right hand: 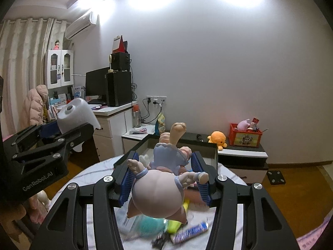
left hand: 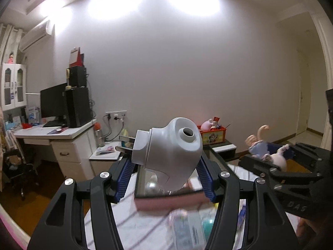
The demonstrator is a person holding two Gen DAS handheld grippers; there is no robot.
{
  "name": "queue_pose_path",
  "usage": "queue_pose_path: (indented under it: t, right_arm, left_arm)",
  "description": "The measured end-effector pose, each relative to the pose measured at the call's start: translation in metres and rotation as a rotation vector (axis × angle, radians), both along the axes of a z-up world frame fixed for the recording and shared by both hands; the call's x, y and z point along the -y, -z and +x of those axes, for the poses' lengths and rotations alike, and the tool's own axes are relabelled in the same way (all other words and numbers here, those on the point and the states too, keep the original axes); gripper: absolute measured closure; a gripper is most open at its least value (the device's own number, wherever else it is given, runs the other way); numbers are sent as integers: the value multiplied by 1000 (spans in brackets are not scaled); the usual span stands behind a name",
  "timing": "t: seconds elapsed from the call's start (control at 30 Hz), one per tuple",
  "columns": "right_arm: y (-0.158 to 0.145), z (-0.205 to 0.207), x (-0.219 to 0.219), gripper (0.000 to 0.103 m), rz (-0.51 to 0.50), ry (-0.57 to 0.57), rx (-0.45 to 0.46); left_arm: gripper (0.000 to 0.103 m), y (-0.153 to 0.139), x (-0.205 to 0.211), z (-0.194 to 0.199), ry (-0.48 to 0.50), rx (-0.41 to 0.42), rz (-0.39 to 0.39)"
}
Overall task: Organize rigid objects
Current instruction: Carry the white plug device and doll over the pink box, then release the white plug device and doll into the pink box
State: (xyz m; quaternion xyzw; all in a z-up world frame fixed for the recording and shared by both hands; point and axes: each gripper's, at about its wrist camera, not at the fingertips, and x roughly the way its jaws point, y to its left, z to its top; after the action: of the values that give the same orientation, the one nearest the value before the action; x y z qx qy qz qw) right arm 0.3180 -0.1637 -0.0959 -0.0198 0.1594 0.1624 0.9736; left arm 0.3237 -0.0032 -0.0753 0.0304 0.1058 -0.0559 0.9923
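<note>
The left gripper (left hand: 164, 166) is clamped on a white plug-in device (left hand: 168, 148). The right gripper (right hand: 164, 175) grips a figurine (right hand: 160, 187). Both are held clear above the table (right hand: 95, 173), apparently for sorting into the open box (right hand: 208, 148).

White plug-in device (left hand: 170, 152), prongs pointing left, held aloft. Pink figurine (right hand: 160, 185) in blue dress, tilted head-down, also aloft
</note>
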Motion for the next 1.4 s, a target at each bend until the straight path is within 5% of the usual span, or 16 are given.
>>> queue_pose_path:
  t: [0.17, 0.33, 0.7, 0.9, 1.1, 1.17, 1.4]
  right_arm:
    - [-7, 55, 1, 49, -24, 6, -23]
    - [8, 118, -3, 49, -59, -3, -120]
    - [93, 208, 8, 49, -132, 48, -399]
    - [111, 224, 21, 49, -140, 75, -450]
    - [112, 221, 20, 39, -128, 76, -447]
    - [104, 214, 17, 19, -131, 90, -418]
    - [53, 157, 20, 19, -73, 70, -286]
  left_arm:
    - [44, -5, 3, 61, 25, -41, -3]
    - [44, 22, 4, 133, 66, -182, -13]
    - [44, 109, 13, 222, 98, -469, -25]
    - [44, 122, 17, 227, 59, -500, 23]
    - [25, 118, 8, 218, 47, -493, -5]
    - [18, 113, 4, 212, 50, -480, -17]
    - [5, 73, -15, 139, 75, -336, -42]
